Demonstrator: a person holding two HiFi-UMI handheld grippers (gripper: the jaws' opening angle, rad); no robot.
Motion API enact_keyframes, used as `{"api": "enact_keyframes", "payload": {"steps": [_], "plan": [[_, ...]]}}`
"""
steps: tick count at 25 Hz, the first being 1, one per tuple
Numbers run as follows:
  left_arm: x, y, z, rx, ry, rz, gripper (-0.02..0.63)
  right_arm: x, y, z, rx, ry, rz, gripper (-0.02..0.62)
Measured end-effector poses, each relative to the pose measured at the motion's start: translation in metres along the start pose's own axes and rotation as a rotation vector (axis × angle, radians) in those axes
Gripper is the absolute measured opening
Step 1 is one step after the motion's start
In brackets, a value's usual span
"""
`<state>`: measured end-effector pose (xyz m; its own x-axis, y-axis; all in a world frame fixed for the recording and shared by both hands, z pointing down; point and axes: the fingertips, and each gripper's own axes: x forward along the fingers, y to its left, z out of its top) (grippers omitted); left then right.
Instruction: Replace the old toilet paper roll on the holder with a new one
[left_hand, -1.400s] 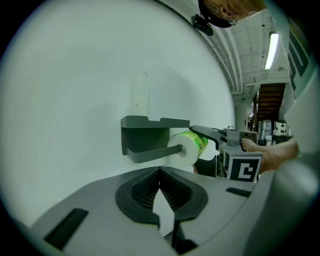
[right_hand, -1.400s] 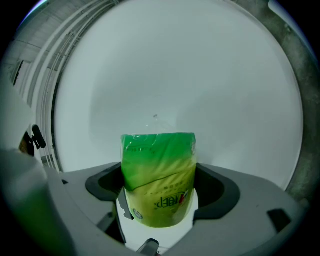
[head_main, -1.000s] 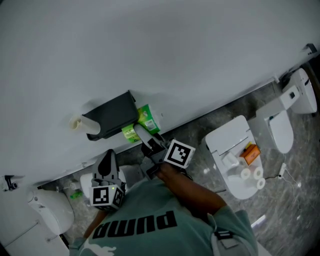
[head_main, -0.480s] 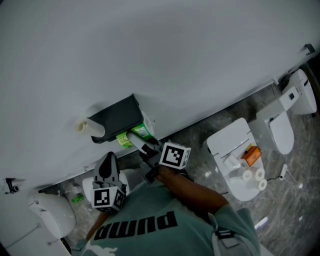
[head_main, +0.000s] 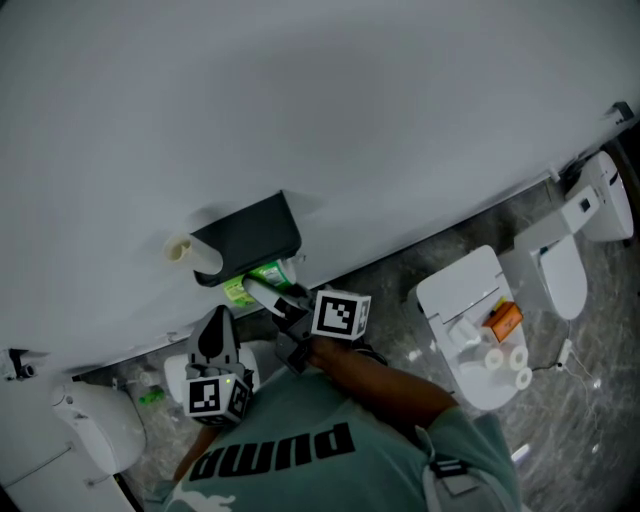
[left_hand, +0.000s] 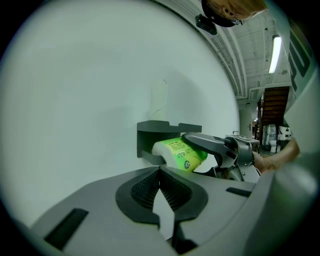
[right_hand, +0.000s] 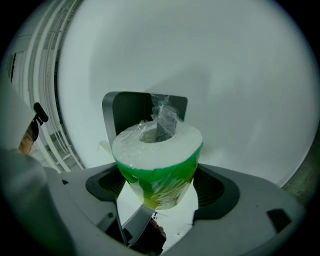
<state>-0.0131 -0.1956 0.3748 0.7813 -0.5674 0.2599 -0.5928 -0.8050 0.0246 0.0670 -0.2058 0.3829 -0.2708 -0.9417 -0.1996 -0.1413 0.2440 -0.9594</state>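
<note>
The right gripper (head_main: 264, 293) has its fingers spread around a new toilet paper roll (head_main: 262, 278) in a green wrapper. They pinch it on both sides of the wrapped body. In the right gripper view the roll (right_hand: 158, 162) stands on end between the jaws, with its clear plastic twisted over the hollow centre. The dark holder (right_hand: 125, 112) on the wall is right behind it. From the left gripper view the roll (left_hand: 178, 152) sits under the holder's (left_hand: 156, 131) top cover, against its lower arm, with the right gripper (left_hand: 212, 144) reaching in from the side.

The left gripper (head_main: 216, 322) hangs low and apart from the holder (head_main: 248, 236). Its jaws are pressed together at the tips with nothing between them, as the left gripper view (left_hand: 160, 172) shows. A pale cardboard tube (head_main: 179, 248) sticks out at the holder's left end.

A second ago the roll was beside the holder's right end. Since then the right gripper has carried it leftward and in beneath the cover. The left gripper has hardly moved.
</note>
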Motion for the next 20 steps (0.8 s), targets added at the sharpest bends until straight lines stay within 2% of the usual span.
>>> {"api": "enact_keyframes", "payload": {"steps": [6,14,20], "plan": [[-0.005,0.005,-0.003,-0.019,-0.008,0.017,0.003,0.005,-0.001,-0.015,0.022,0.052,0.017,0.432],[-0.007,0.005,-0.008,-0.019,-0.014,0.001,0.003,0.002,0.000,-0.010,0.026,0.042,0.046,0.433],[-0.005,0.002,-0.009,-0.044,-0.020,-0.027,0.003,-0.011,-0.005,-0.014,0.013,0.033,0.016,0.433]]}}
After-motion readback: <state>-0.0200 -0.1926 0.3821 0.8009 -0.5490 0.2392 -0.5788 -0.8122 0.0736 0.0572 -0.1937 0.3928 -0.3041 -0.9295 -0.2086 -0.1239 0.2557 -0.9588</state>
